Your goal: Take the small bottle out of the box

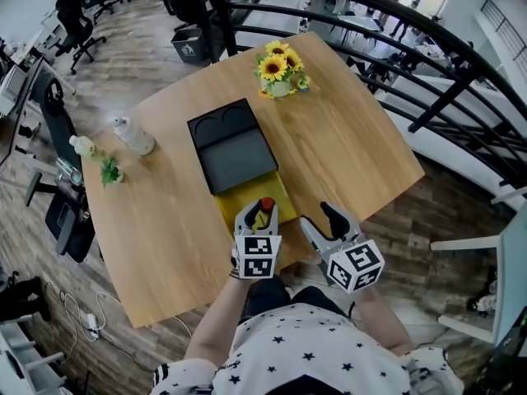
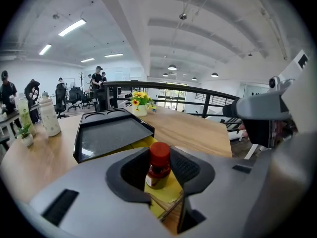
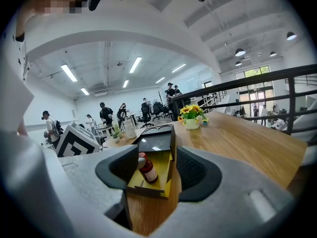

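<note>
A small brown bottle with a red cap stands upright in the yellow tray of an open box. The box's black lid lies swung back beyond the tray. My left gripper reaches into the tray from the near side, and its pads sit against both sides of the bottle's cap and neck. My right gripper hovers just right of the box, open, with nothing between its fingers. From its view the bottle and the tray lie ahead.
A pot of sunflowers stands at the far side of the wooden table. A white bottle and a small green plant sit at the left. A black railing runs past the right edge. People stand in the background.
</note>
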Tool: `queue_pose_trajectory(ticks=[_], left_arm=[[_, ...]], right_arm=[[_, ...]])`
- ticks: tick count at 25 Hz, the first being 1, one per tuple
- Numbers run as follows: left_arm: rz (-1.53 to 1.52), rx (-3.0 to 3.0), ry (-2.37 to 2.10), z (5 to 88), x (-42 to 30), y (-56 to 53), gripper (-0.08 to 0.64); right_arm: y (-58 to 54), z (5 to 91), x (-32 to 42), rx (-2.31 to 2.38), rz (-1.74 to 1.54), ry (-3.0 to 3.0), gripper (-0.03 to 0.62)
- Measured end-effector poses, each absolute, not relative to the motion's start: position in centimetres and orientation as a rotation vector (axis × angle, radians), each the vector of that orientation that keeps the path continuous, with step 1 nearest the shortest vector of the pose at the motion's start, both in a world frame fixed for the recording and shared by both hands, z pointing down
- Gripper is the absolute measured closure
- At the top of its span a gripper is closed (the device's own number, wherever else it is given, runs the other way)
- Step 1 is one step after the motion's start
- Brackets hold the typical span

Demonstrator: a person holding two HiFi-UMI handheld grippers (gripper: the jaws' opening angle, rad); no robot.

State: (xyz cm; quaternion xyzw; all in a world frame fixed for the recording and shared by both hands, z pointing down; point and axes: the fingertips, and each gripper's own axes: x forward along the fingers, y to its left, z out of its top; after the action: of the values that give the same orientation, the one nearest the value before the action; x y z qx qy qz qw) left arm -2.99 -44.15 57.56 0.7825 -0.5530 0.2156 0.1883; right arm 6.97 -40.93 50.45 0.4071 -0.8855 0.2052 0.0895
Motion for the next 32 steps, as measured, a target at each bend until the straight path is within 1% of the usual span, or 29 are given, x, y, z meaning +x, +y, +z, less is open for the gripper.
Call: queue_pose_trajectory(ticks=[10, 22, 24, 26, 29, 32], left_arm=[[0.536, 2.251, -1.592, 54.7, -1.9, -42.2, 0.435], [0.410, 2.256, -1.656, 50.8, -2.2, -38.6, 0.435], [0.385, 2.259, -1.666, 50.1, -2.3, -37.8, 0.436], [0.360, 2.260, -1.678, 49.5, -2.2, -36.9, 0.436], [0.332, 2.260, -1.695, 48.7, -2.1, -35.6, 0.436], [0.311, 2.263, -1.710, 48.0, -2.0, -34.0, 0.436]], right_arm=[[-38.5, 49.8, 8.3, 1.228, 0.583, -2.651, 0.370], [-34.7, 49.0, 8.5, 1.210, 0.530, -2.671, 0.370], [-34.1, 48.6, 8.7, 1.223, 0.496, -2.668, 0.394], [-33.4, 48.2, 9.0, 1.235, 0.465, -2.667, 0.401], [-32.4, 47.7, 9.5, 1.263, 0.425, -2.665, 0.466], [-31.3, 47.2, 10.0, 1.286, 0.396, -2.668, 0.511]])
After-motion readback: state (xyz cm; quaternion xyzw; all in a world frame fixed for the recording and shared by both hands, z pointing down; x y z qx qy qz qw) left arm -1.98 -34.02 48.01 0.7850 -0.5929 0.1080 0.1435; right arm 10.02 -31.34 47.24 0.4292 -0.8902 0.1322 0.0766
